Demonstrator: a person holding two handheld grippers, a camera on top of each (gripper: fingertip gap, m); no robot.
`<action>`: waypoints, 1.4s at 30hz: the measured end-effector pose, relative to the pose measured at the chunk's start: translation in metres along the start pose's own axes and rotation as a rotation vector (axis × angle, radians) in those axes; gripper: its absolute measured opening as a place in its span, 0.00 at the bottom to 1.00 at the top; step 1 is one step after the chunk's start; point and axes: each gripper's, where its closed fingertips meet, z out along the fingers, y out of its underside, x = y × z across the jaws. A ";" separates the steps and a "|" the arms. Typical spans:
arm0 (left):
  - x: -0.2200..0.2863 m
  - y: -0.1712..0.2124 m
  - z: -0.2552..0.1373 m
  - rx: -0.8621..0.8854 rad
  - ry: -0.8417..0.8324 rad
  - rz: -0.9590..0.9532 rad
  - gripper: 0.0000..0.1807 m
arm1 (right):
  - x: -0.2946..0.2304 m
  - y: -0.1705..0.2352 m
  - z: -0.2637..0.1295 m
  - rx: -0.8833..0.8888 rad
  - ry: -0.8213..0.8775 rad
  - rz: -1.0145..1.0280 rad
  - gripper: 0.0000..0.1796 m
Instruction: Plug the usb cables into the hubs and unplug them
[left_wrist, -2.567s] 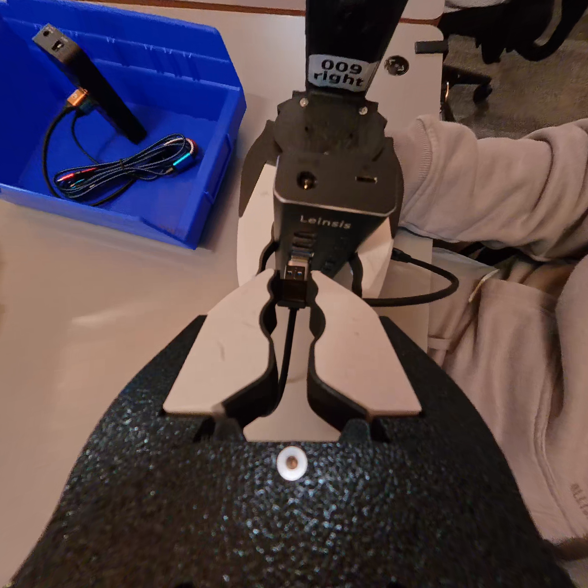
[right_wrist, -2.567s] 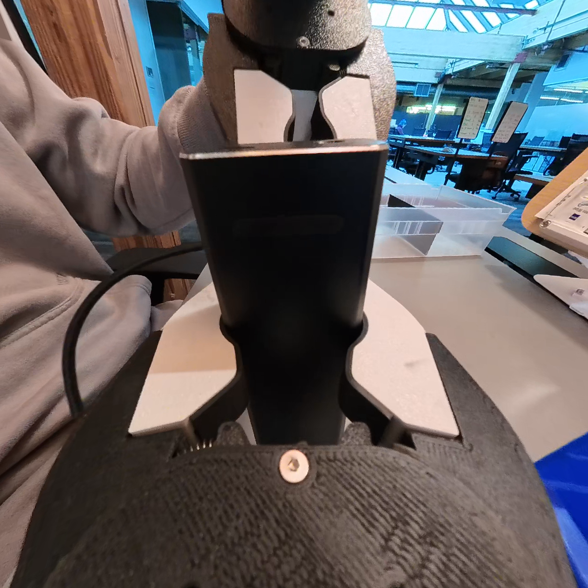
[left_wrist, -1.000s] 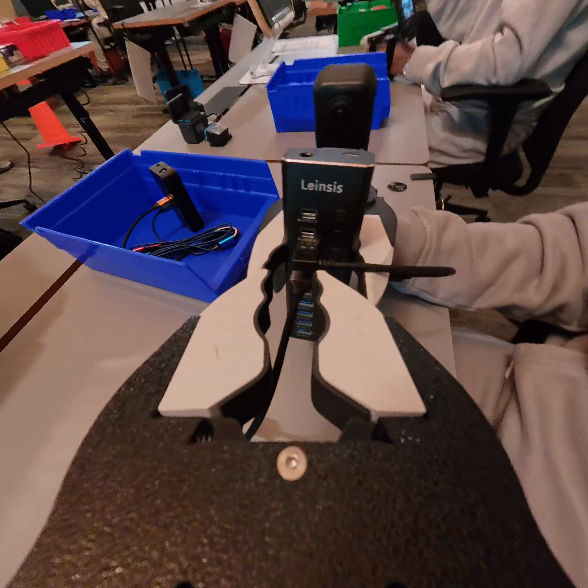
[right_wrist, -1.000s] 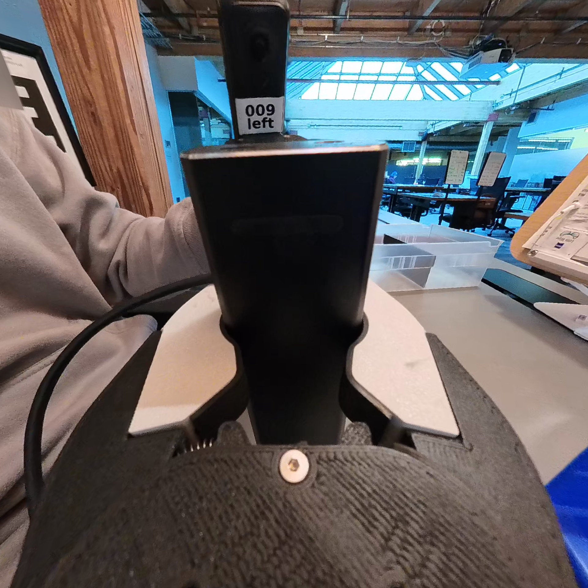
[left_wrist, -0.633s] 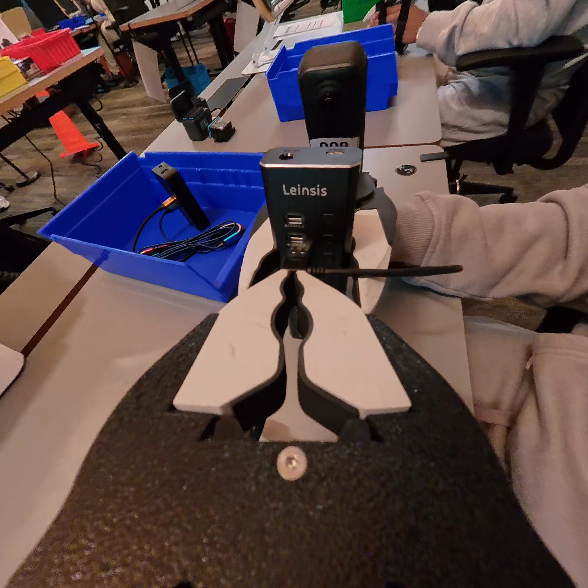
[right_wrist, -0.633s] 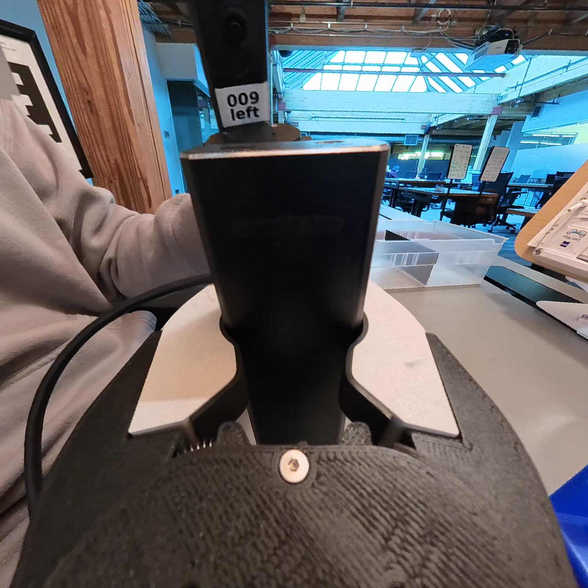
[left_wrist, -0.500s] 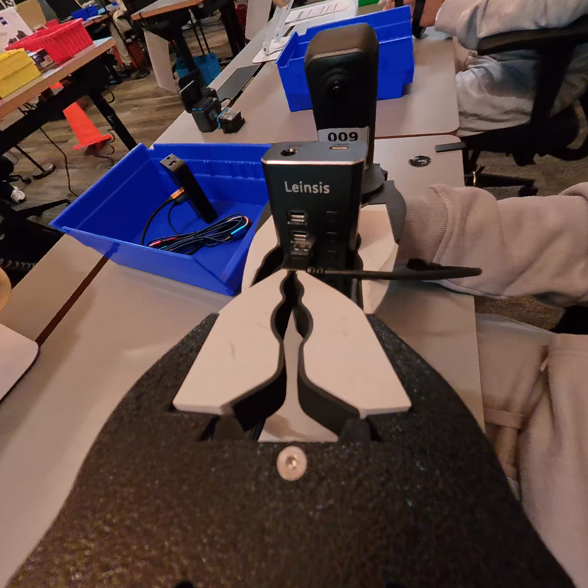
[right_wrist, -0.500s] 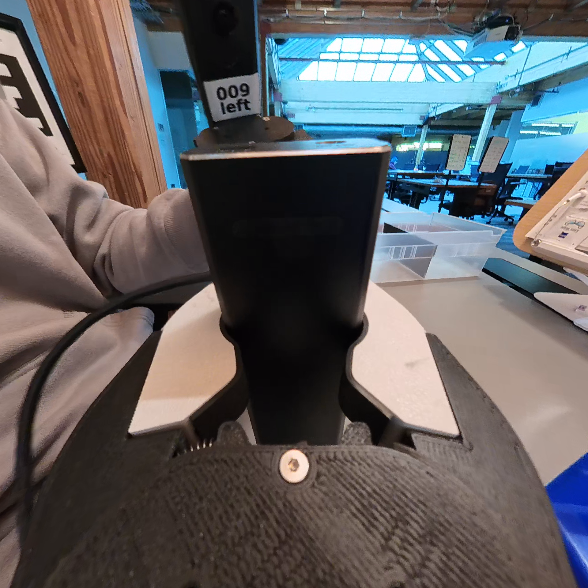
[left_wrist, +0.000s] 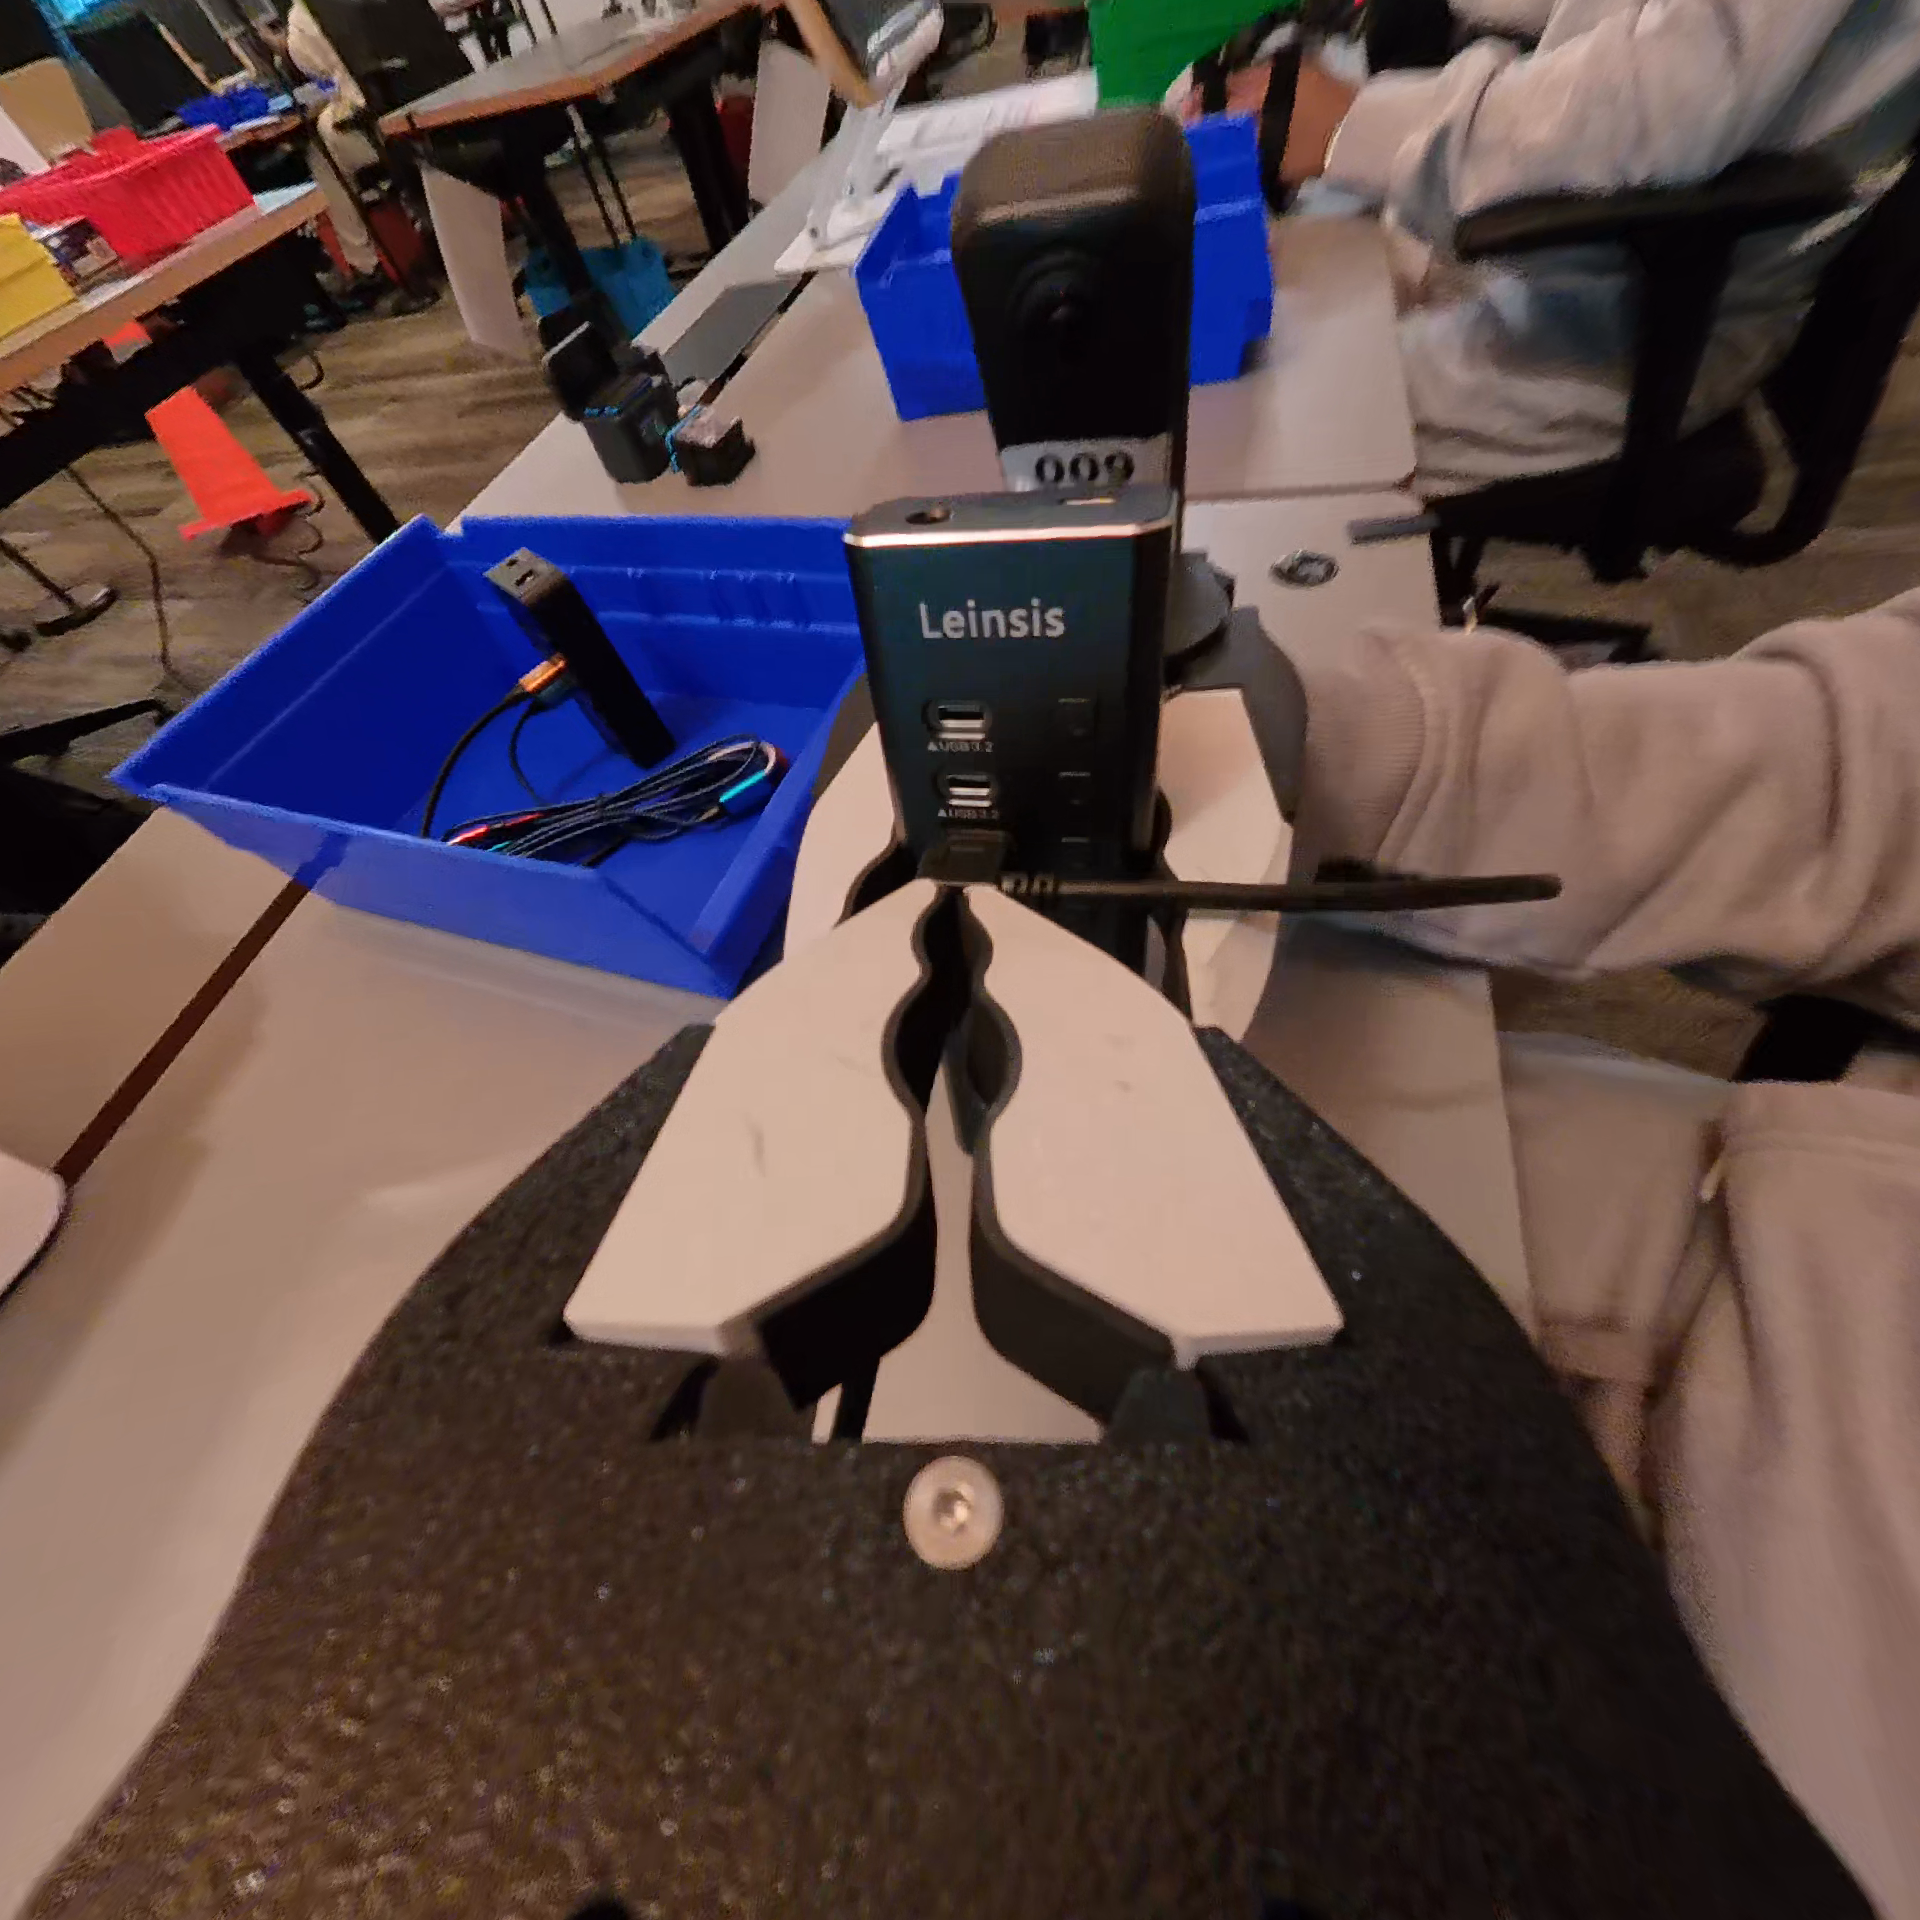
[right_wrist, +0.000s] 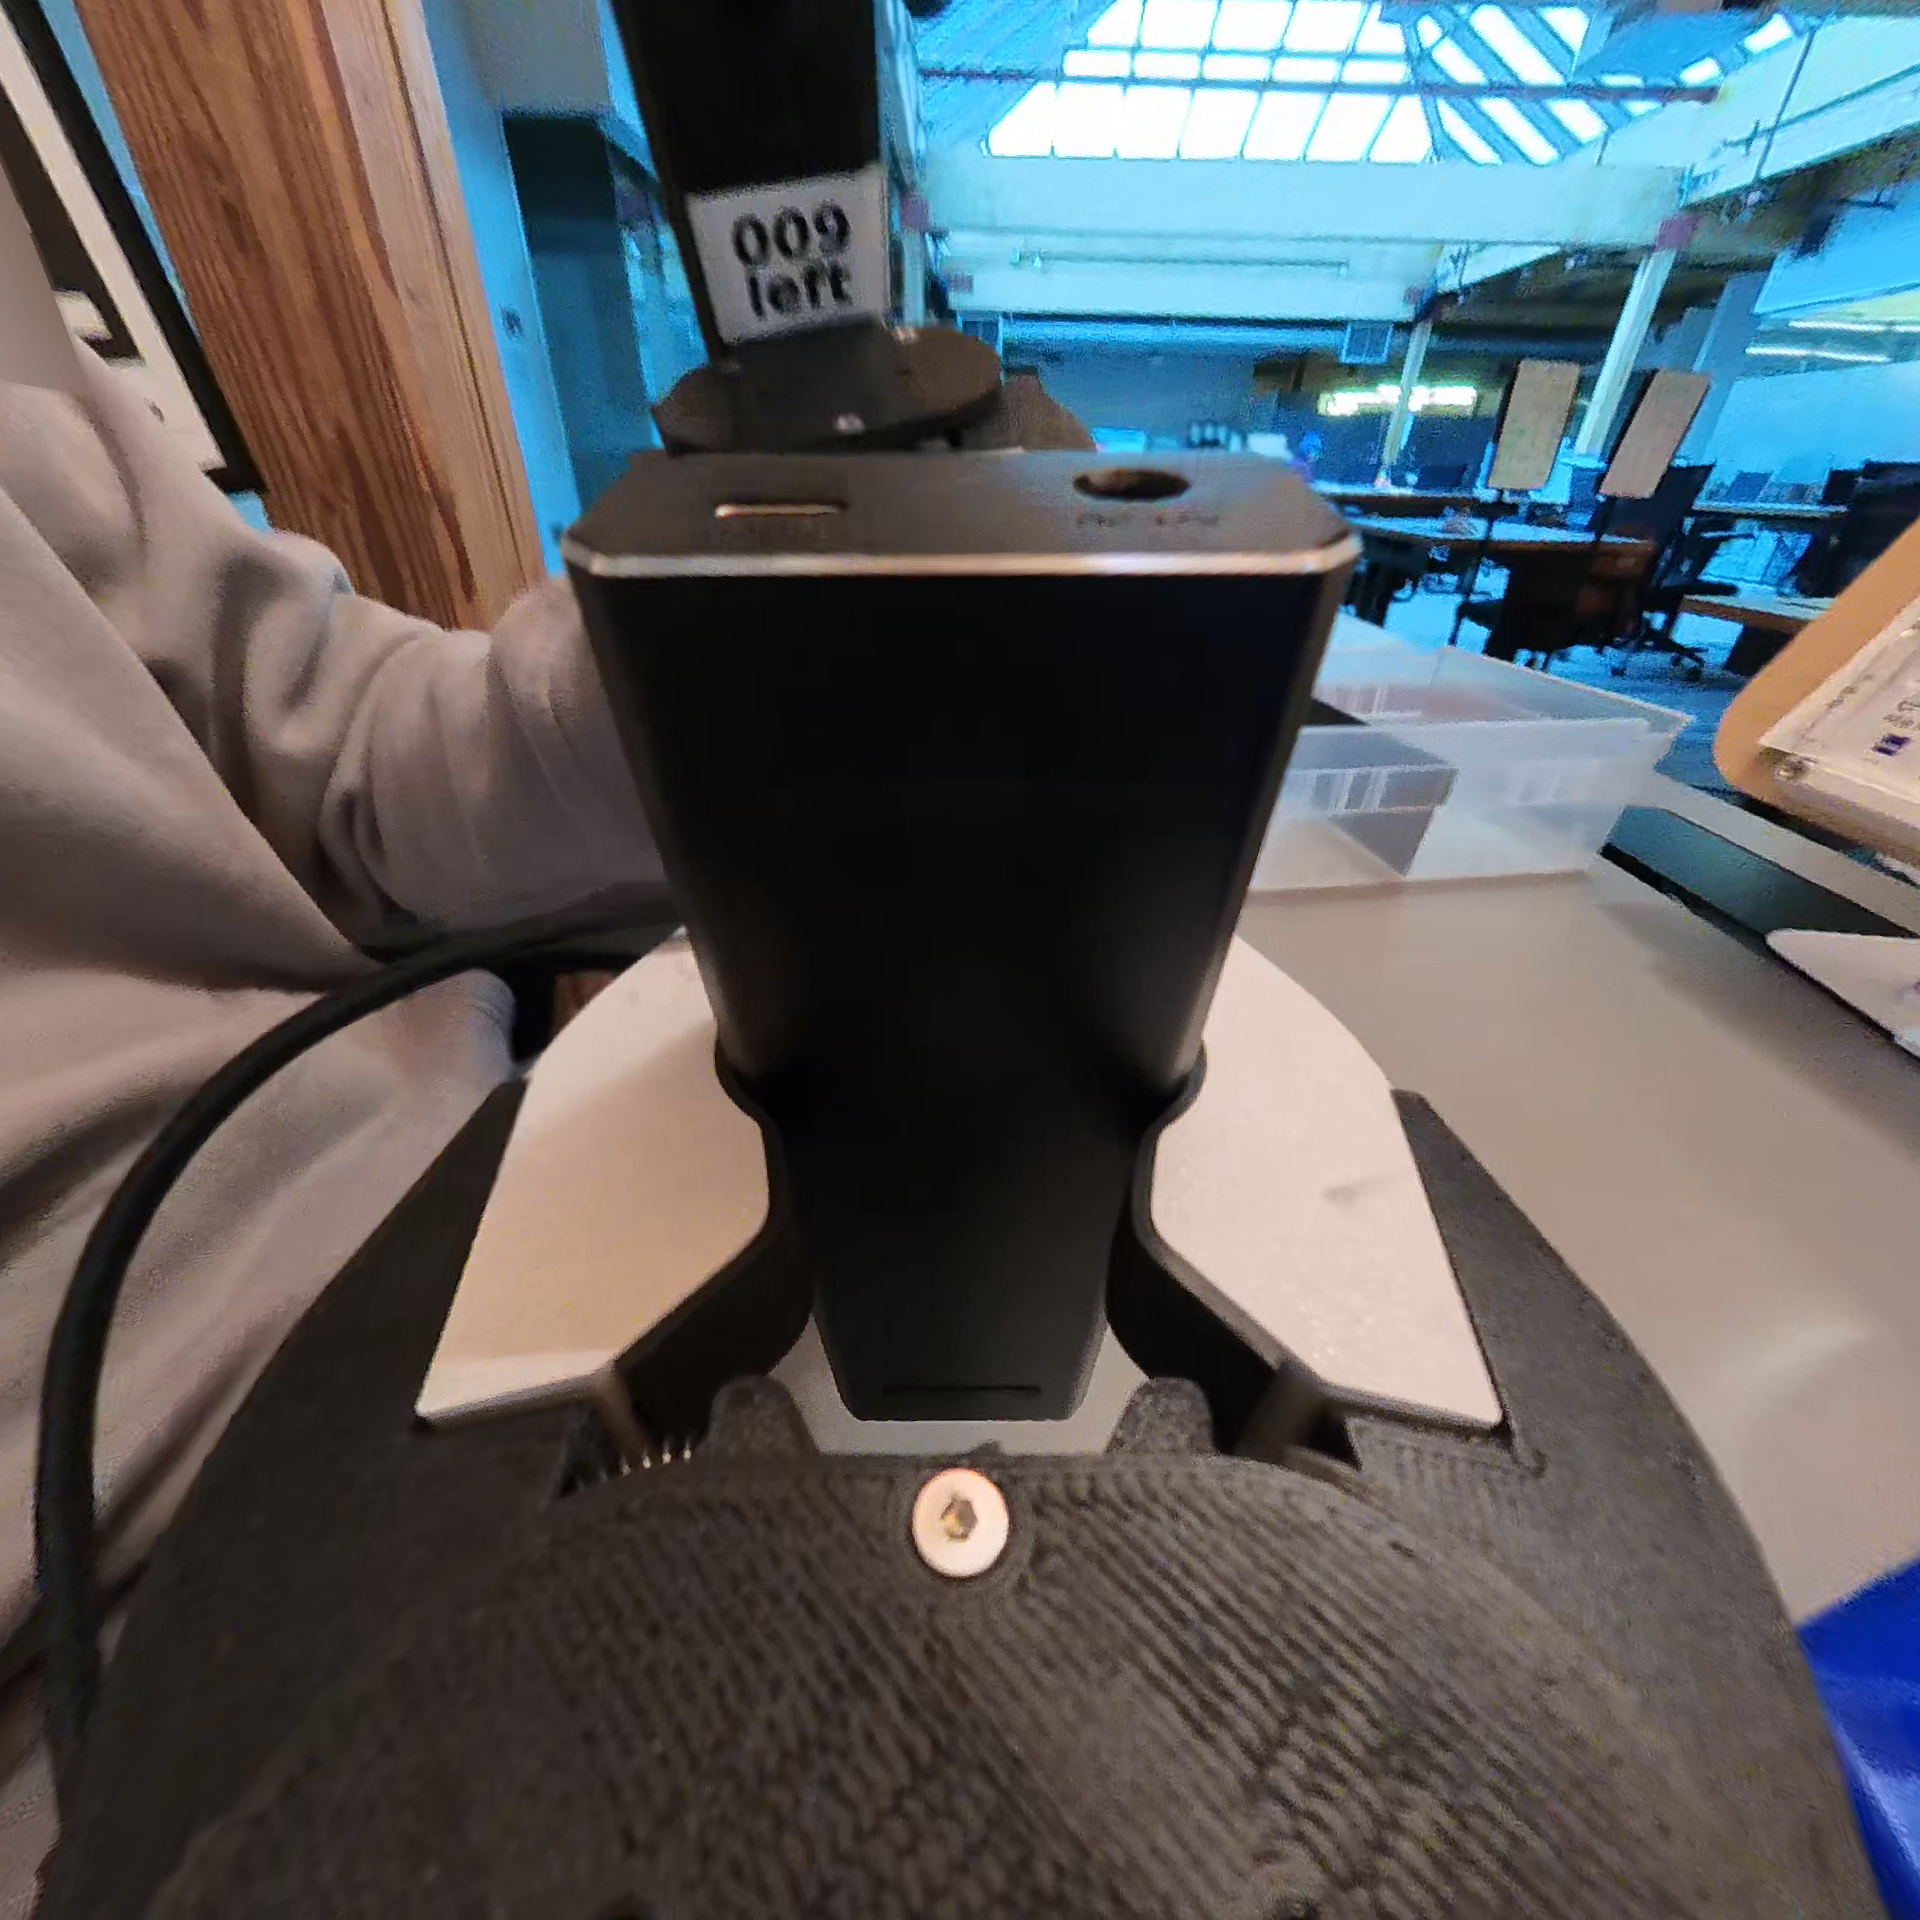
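Observation:
My right gripper (right_wrist: 956, 1018) is shut on a black USB hub (right_wrist: 935, 790) and holds it upright above the table. In the left wrist view the hub (left_wrist: 1008, 623) faces me with two free ports at the top. A black USB plug (left_wrist: 961, 857) sits at the third port, and a cable (left_wrist: 1299, 891) runs from there to the right. My left gripper (left_wrist: 943, 909) is just below the plug. Its jaws are closed to a thin slit, and a thin dark cable stretch shows between the finger bases.
A blue bin (left_wrist: 468, 894) at the left holds a second hub (left_wrist: 582, 655) and bundled cables (left_wrist: 623, 810). A person's grey sleeve (left_wrist: 1558, 779) is at the right. A second blue bin (left_wrist: 914, 312) and black boxes (left_wrist: 644, 416) stand farther back. A clear tub (right_wrist: 1455, 790) sits on the table.
My left gripper's jaws have closed from plug width to a thin slit and it has drawn back slightly. The hub has tilted, so its top end now shows in the right wrist view.

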 end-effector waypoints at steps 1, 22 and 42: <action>-0.001 0.004 0.001 -0.027 -0.018 0.022 0.00 | 0.001 0.004 0.000 -0.019 0.006 -0.009 0.41; -0.026 0.101 -0.053 0.152 -0.197 -0.257 0.09 | 0.132 -0.121 -0.150 -0.293 0.739 -0.390 0.41; 0.002 0.136 -0.019 -0.052 -0.039 -0.206 0.12 | 0.288 0.066 -0.175 -1.504 0.606 -0.359 0.40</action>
